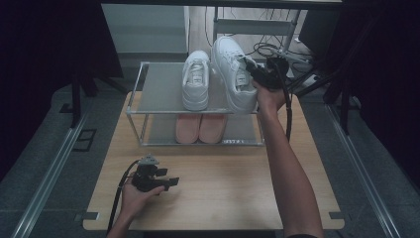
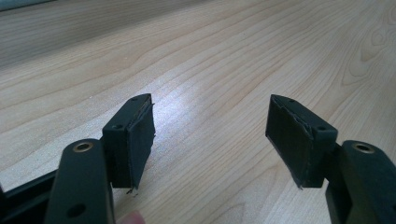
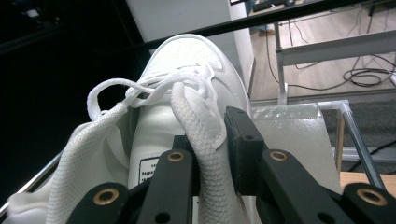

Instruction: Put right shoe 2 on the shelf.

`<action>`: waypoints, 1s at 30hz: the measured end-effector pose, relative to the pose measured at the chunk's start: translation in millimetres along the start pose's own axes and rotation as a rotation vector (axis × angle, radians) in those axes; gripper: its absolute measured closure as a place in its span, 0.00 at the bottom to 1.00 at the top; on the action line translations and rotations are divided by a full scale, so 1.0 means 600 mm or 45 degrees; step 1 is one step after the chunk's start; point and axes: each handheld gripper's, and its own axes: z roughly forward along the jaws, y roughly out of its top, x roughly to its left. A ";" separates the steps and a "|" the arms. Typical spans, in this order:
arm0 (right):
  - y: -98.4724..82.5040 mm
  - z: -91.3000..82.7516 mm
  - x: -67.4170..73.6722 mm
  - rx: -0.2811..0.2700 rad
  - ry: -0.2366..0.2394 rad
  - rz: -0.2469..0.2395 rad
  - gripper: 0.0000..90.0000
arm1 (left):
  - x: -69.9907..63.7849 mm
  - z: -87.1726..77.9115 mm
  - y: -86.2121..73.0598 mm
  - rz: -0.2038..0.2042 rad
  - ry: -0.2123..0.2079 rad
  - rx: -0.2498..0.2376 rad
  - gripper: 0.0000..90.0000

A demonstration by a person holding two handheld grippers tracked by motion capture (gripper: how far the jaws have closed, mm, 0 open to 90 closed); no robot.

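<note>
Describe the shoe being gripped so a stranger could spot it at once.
Find the metal rack at the table's far edge. On its top shelf, the right white shoe is tilted, its collar pinched by the right hand-held gripper; the white shoe beside it lies flat, untouched.

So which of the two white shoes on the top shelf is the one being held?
The right-hand white shoe, tilted with its toe raised, the right gripper clamped on its collar. The other white shoe sits flat on the rack's top shelf, untouched.
</note>
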 end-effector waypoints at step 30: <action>-0.007 0.139 0.008 0.207 -0.215 0.066 0.83 | 0.010 -0.007 -0.001 -0.013 0.002 -0.019 0.36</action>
